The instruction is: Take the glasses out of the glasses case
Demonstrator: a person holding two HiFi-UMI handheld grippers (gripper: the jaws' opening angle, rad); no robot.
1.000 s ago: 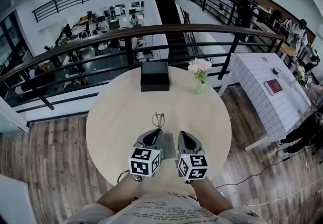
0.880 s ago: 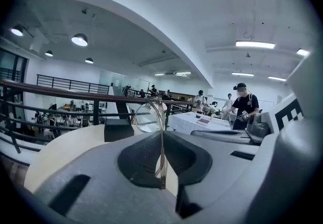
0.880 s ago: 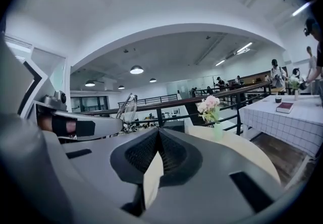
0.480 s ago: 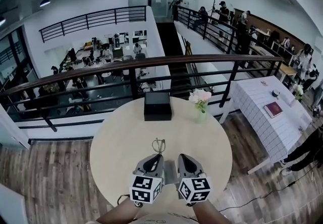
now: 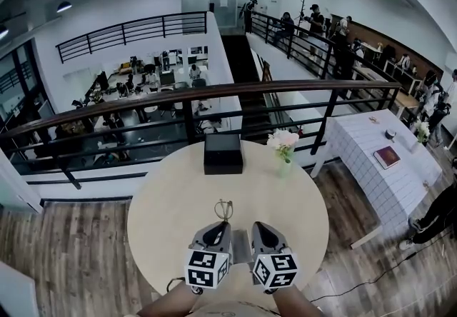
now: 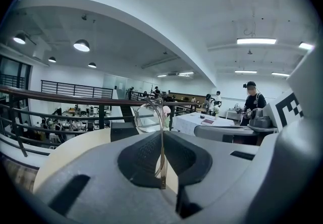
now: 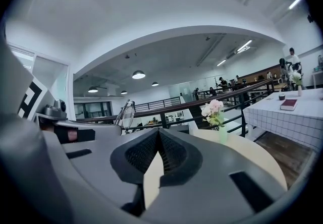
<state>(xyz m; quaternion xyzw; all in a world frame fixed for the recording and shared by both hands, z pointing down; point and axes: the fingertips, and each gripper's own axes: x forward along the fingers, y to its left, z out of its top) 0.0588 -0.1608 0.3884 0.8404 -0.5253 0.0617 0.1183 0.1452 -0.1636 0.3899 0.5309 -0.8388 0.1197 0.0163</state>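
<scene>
Thin-framed glasses (image 5: pixel 224 208) hang just above the round table (image 5: pixel 164 194), held by one temple. My left gripper (image 5: pixel 219 224) is shut on that temple. In the left gripper view the temple (image 6: pixel 162 160) runs upright between the jaws of the left gripper (image 6: pixel 162 170), and a lens (image 6: pixel 148 117) stands beyond them. My right gripper (image 5: pixel 258 225) sits close beside the left one, shut with nothing in it; its jaws meet in the right gripper view (image 7: pixel 158 153). That view shows the glasses (image 7: pixel 126 113) off to the left. The black glasses case (image 5: pixel 223 153) rests at the table's far edge, apart from both grippers.
A small vase of pink flowers (image 5: pixel 283 146) stands right of the case. A dark railing (image 5: pixel 214 91) runs just behind the table, with a drop to a lower floor beyond. A white gridded table (image 5: pixel 385 158) with a book is at the right. People stand far back.
The head view has tilted upward, showing more ceiling. Both grippers stay side by side near the table's front, and the glasses remain in the left one.
</scene>
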